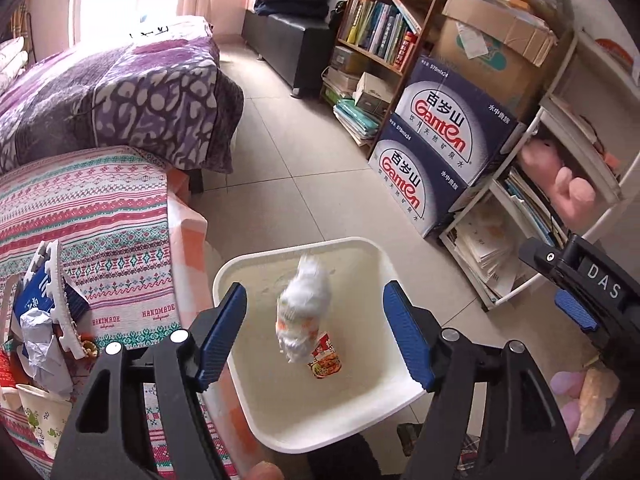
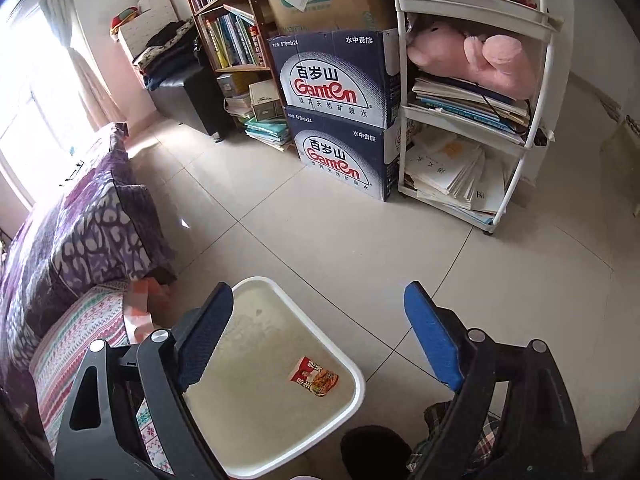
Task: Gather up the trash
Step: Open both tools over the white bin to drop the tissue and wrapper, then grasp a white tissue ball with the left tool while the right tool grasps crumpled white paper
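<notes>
A white trash bin (image 1: 224, 280) stands on the floor beside the table; it also shows in the right wrist view (image 2: 356, 376). A red snack wrapper (image 1: 326, 356) lies on its bottom, also seen in the right wrist view (image 2: 314, 376). A crumpled white wrapper (image 1: 304, 312), blurred, is in the air over the bin between my left gripper's open fingers. My left gripper (image 1: 316, 336) is open and holds nothing. My right gripper (image 2: 316, 340) is open and empty above the bin; it shows at the right edge of the left wrist view (image 1: 576, 312).
A table with a patterned cloth (image 1: 100, 220) holds more trash at its left: crumpled paper (image 1: 40, 344), a paper cup (image 1: 44, 416), a blue box (image 1: 40, 292). Ganten boxes (image 2: 340, 116), a bookshelf (image 1: 384, 20) and a white rack (image 2: 480, 100) line the far side. A bed (image 1: 112, 96) lies left.
</notes>
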The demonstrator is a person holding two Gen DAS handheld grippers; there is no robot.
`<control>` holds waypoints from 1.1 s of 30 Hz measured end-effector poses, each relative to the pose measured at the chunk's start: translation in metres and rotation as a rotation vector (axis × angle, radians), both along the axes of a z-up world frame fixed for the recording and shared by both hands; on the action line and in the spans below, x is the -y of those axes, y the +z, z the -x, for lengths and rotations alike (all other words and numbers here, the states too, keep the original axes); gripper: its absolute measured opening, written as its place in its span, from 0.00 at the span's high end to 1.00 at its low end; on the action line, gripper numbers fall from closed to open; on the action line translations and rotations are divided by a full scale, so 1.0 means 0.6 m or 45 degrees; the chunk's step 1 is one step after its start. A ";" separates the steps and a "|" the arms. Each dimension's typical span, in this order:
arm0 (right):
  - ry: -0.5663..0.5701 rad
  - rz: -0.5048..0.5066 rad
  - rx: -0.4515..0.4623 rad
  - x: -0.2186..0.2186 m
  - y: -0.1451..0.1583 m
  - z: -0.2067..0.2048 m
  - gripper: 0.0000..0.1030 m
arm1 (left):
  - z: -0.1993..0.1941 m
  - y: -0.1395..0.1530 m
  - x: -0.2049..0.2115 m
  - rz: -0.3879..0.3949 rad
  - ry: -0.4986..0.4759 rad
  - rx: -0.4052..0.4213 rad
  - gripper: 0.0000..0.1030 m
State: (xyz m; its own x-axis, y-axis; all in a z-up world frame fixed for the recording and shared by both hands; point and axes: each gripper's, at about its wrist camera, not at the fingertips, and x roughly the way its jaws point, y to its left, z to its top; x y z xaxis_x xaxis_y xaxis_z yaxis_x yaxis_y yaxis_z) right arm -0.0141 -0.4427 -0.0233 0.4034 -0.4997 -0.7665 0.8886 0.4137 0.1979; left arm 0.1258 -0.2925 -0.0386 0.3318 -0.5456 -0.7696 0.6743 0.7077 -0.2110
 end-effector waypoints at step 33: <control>0.613 0.089 -0.153 -0.295 -0.032 -0.207 0.12 | -0.133 -0.027 -0.397 -0.255 0.577 -0.018 0.27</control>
State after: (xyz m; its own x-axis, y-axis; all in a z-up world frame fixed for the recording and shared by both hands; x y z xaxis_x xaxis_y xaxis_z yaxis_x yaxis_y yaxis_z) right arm 0.1099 -0.2660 -0.0426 0.5119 -0.3307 -0.7928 0.6086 0.7910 0.0629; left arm 0.2056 -0.0543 -0.0549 0.4906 -0.1898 -0.8505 0.2872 0.9567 -0.0478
